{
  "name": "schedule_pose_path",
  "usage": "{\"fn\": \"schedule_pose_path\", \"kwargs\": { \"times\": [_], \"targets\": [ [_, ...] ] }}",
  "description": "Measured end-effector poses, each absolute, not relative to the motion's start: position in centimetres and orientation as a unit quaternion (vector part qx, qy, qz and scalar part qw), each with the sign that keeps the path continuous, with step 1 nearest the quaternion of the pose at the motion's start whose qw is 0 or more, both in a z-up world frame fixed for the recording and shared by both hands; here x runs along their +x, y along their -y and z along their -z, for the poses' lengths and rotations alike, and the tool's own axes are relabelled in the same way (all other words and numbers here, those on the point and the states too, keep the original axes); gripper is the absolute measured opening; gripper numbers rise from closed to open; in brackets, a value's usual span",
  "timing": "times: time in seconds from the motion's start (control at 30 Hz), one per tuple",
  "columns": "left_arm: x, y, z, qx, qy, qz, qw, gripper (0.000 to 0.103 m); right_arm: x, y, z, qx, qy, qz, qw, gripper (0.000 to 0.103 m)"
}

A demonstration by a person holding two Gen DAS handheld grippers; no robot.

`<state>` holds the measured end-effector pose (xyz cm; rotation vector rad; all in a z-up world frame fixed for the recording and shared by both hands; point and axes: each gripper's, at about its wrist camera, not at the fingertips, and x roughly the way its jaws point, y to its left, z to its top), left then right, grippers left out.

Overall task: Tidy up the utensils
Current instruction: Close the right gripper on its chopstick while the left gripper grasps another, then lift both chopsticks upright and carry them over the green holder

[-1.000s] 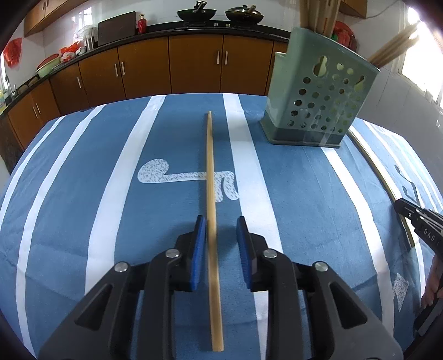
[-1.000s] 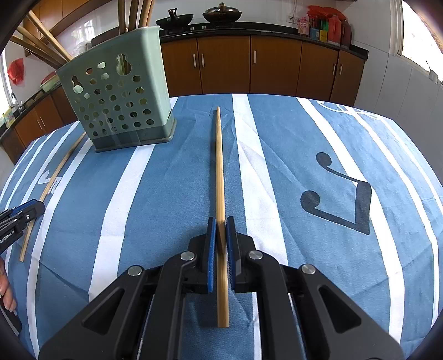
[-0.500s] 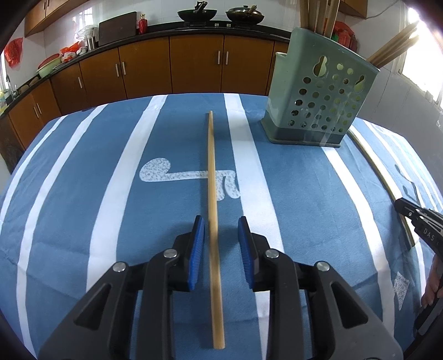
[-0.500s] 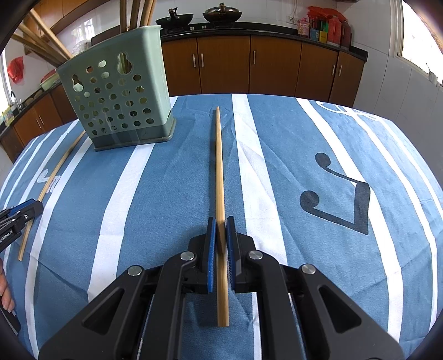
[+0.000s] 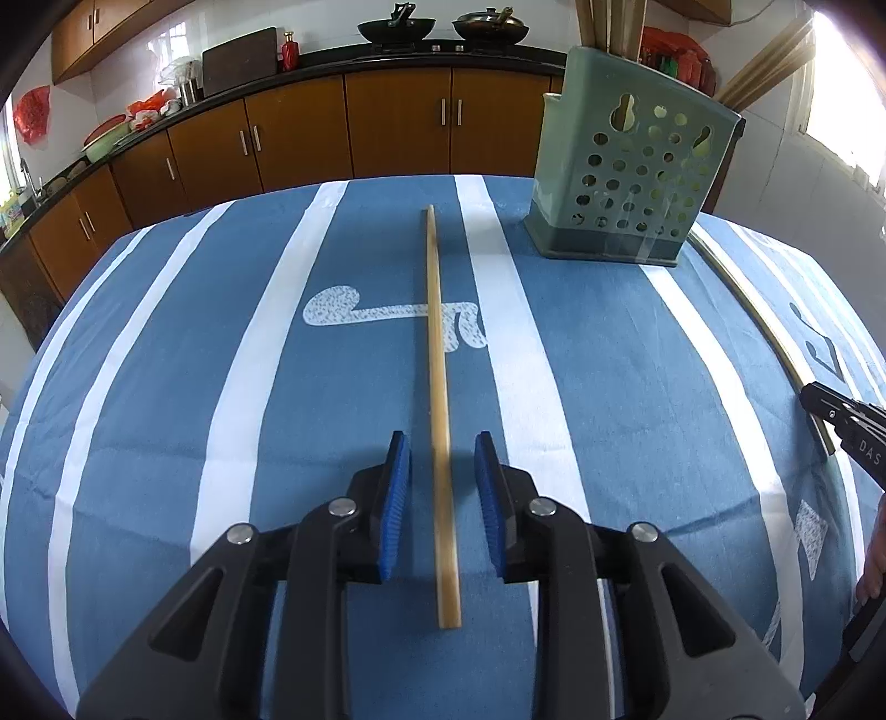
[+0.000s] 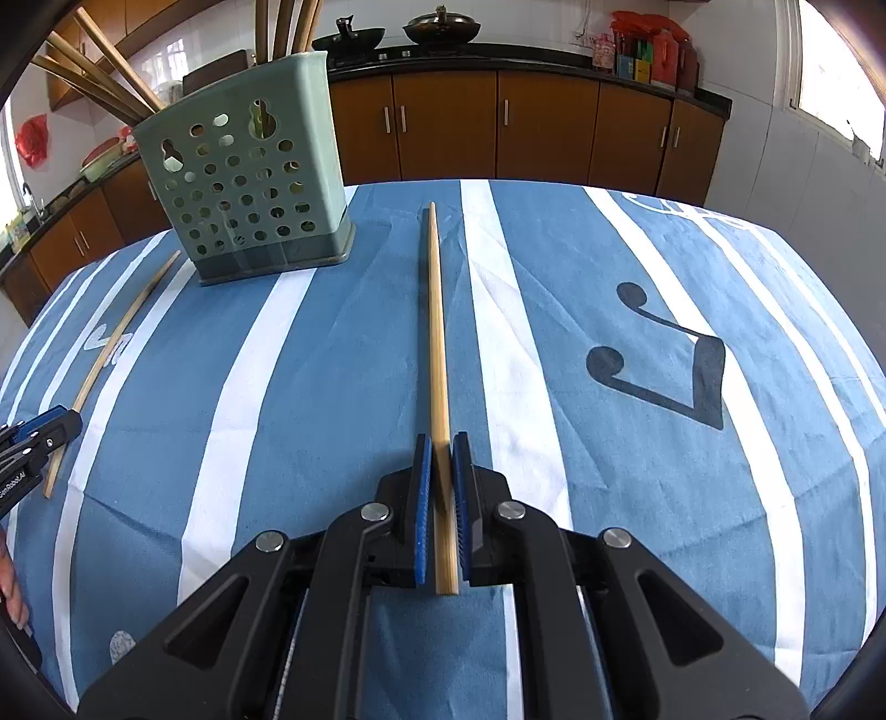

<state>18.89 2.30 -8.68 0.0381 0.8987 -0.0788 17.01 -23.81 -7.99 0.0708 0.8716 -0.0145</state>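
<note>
Bamboo chopstick (image 6: pixel 437 354) lies right of the green perforated utensil holder (image 6: pixel 243 188) on the striped blue tablecloth (image 6: pixel 637 277), right gripper (image 6: pixel 441 459) clamped on its near end, while left gripper (image 5: pixel 442 459) straddles another chopstick (image 5: pixel 437 354) left of the holder, pads apart, untouching.

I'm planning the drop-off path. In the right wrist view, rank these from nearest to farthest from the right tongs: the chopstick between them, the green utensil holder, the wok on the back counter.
1. Chopstick: clamped in the right tongs, pointing straight ahead.
2. Green utensil holder: on the table, ahead-left.
3. Wok: on the counter, behind the holder.
</note>
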Motion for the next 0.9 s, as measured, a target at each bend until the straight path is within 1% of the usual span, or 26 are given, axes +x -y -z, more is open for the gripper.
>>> {"fn": "schedule_pose_path", "kwargs": {
  "times": [0.17,0.23,0.27,0.3,0.33,0.47,0.6,0.9],
  "targets": [
    [18.6,-2.3,8.7,0.017,-0.434,0.036,0.900,0.028,16.8,23.8,8.0,0.036,-0.422,0.006,0.906,0.009],
    [18.5,-2.2,8.7,0.017,-0.434,0.034,0.900,0.025,16.9,23.9,8.0,0.038,-0.422,0.005,0.906,0.008],
    [18.4,-2.2,8.7,0.017,-0.434,0.033,0.900,0.022,16.9,23.9,8.0,0.039,-0.422,0.004,0.906,0.008],
    [18.4,-2.3,8.7,0.016,-0.434,0.032,0.900,0.012,16.8,24.0,8.0,0.041,-0.422,0.003,0.906,0.008],
    [18.3,-2.3,8.7,0.014,-0.434,0.034,0.900,0.008,16.8,24.1,8.0,0.044,-0.422,0.002,0.906,0.008],
    [18.1,-2.6,8.6,0.011,-0.436,0.039,0.899,0.008,16.6,24.5,7.9,0.053,-0.418,-0.003,0.907,0.008],
    [17.8,-3.3,8.2,-0.003,-0.439,0.043,0.897,0.008,15.8,24.7,7.0,0.057,-0.396,-0.006,0.916,0.008],
    [16.6,-4.7,4.6,-0.029,-0.401,0.051,0.914,0.008,14.6,25.6,4.1,0.070,-0.348,-0.006,0.935,0.008]
  ]
}}
